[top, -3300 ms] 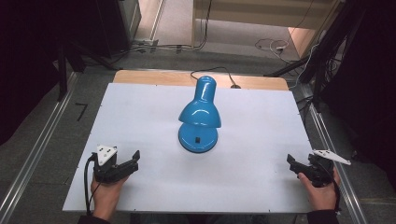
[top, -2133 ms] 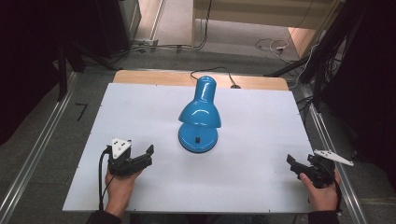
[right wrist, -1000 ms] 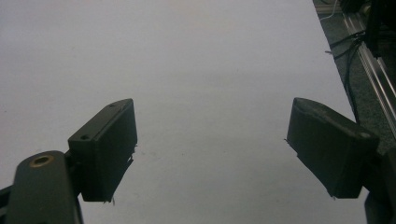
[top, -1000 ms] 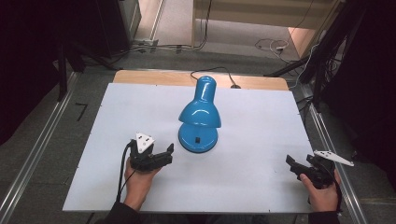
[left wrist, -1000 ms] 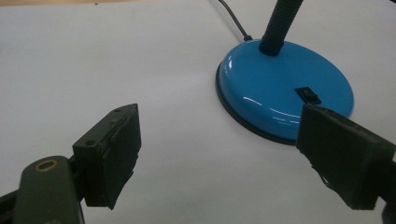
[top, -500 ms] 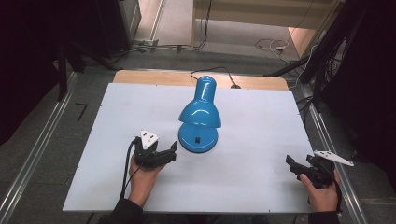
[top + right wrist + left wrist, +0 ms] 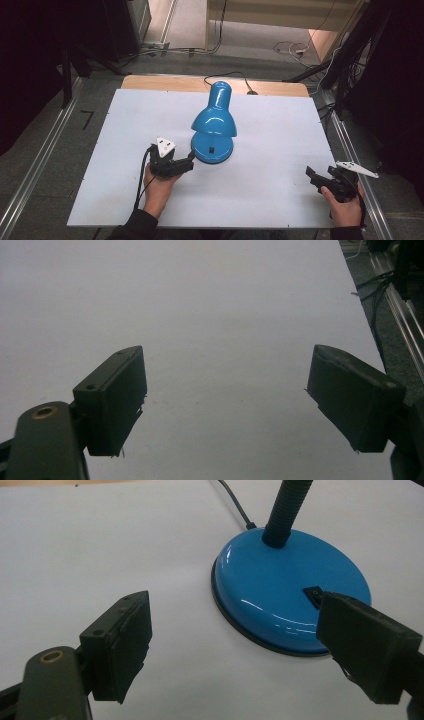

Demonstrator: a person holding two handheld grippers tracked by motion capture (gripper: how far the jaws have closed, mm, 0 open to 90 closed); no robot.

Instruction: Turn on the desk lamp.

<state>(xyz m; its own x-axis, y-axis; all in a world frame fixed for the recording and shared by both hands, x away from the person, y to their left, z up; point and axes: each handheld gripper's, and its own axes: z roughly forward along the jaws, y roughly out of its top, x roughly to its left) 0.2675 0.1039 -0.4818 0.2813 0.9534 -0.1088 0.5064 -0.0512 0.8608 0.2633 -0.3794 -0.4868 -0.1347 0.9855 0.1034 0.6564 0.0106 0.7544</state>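
White table (image 7: pixel 125 125) with a wooden far edge, dark floor and cables around, blue desk lamp (image 7: pixel 214 125) mid-table, left gripper (image 7: pixel 189 161) jaws wide apart just beside its base, right gripper (image 7: pixel 312 177) gaping near the right edge, bare surface between.

Lamp (image 7: pixel 214 122): glossy blue, smooth, w/ ribbed black neck. Table (image 7: pixel 280 150): matt white top, wood edge. Gripper pads (image 7: pixel 131 630): matt black.
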